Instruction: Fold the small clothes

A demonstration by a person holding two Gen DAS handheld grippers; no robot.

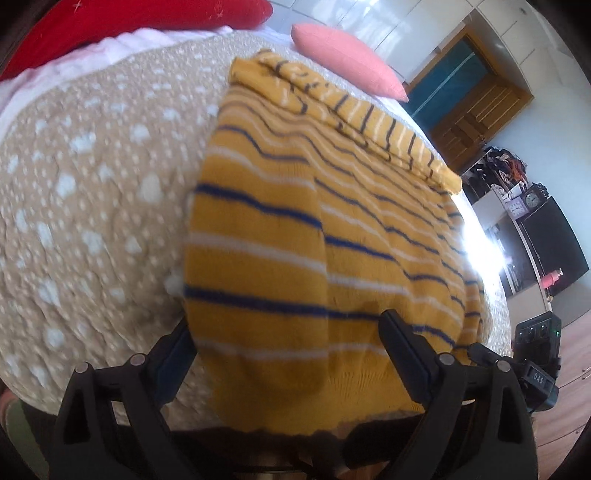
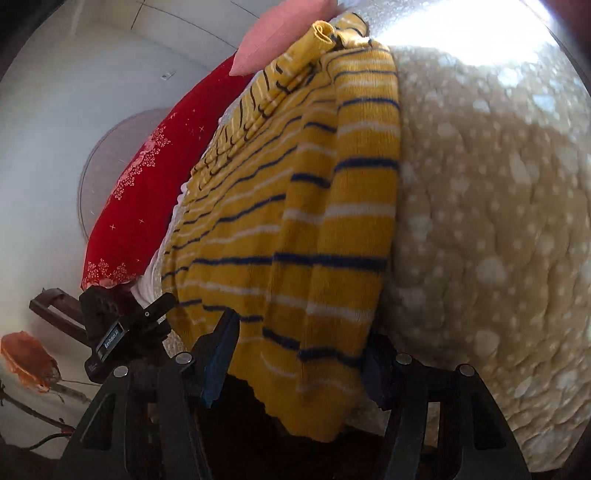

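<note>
A mustard-yellow knit sweater point(image 1: 314, 229) with navy and white stripes lies on a beige dotted bedspread point(image 1: 92, 192). Its sleeves are folded in over the body, and the far end is bunched. My left gripper point(image 1: 288, 339) is open, its fingers straddling the sweater's near hem at the left corner. In the right wrist view the same sweater point(image 2: 295, 206) runs away from me. My right gripper point(image 2: 299, 350) is open, its fingers on either side of the near hem at the right corner. The other gripper point(image 2: 122, 332) shows at the left.
A pink cushion point(image 1: 347, 59) and a red pillow point(image 1: 129, 26) lie at the bed's far end. A wooden door point(image 1: 476, 99), a shelf with a clock point(image 1: 532, 199) and a dark screen point(image 1: 554, 243) stand to the right. The bedspread point(image 2: 498, 240) reaches to the bed's near edge.
</note>
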